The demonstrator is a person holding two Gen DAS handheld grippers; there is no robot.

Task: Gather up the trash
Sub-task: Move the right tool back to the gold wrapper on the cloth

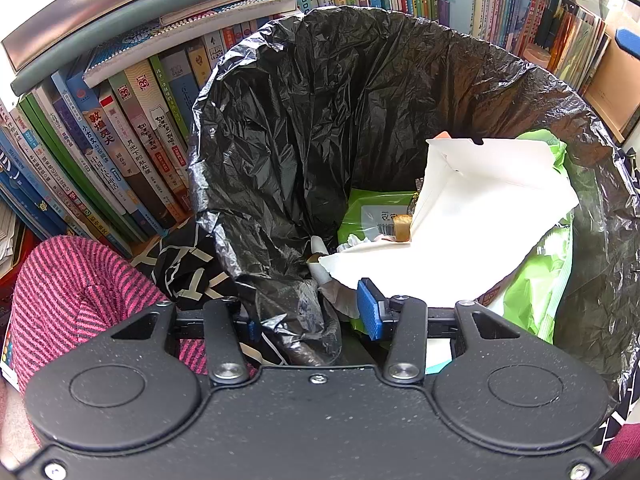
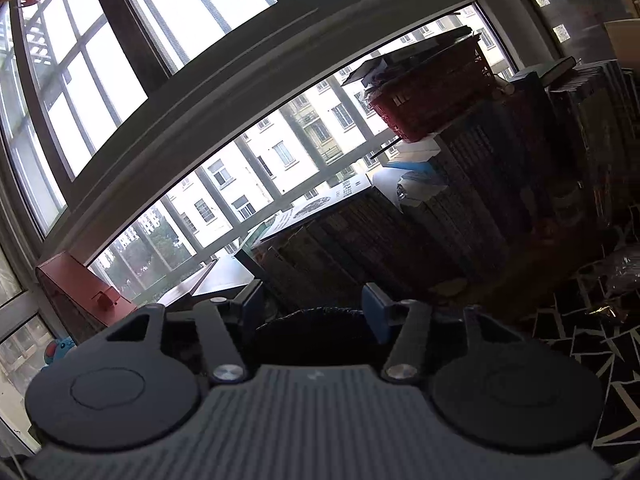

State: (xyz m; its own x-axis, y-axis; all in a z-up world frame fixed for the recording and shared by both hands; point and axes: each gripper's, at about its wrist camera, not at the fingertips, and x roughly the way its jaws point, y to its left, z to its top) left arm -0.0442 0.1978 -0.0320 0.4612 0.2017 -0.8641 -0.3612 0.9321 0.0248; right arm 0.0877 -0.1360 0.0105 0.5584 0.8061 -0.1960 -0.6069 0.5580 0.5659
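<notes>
In the left wrist view a bin lined with a black trash bag (image 1: 320,128) fills the picture. Inside lie a flattened white cardboard box (image 1: 472,216) and green plastic packaging (image 1: 536,300). My left gripper (image 1: 310,318) is shut on the bag's bunched near rim, with crumpled black plastic pinched between its blue pads. One blue-padded finger (image 1: 629,42) of the right gripper shows at the top right edge, above the bin. In the right wrist view my right gripper (image 2: 314,308) stands open and points toward a window. Only a dark rounded shape, which I cannot identify, sits low between its fingers.
Rows of upright books (image 1: 132,140) stand close behind and left of the bin. A pink-and-black striped sleeve (image 1: 72,292) is at the lower left. Stacked books (image 2: 440,220) with a red crate (image 2: 432,92) on top rise before the window (image 2: 120,60). The floor (image 2: 592,344) is black-and-white patterned.
</notes>
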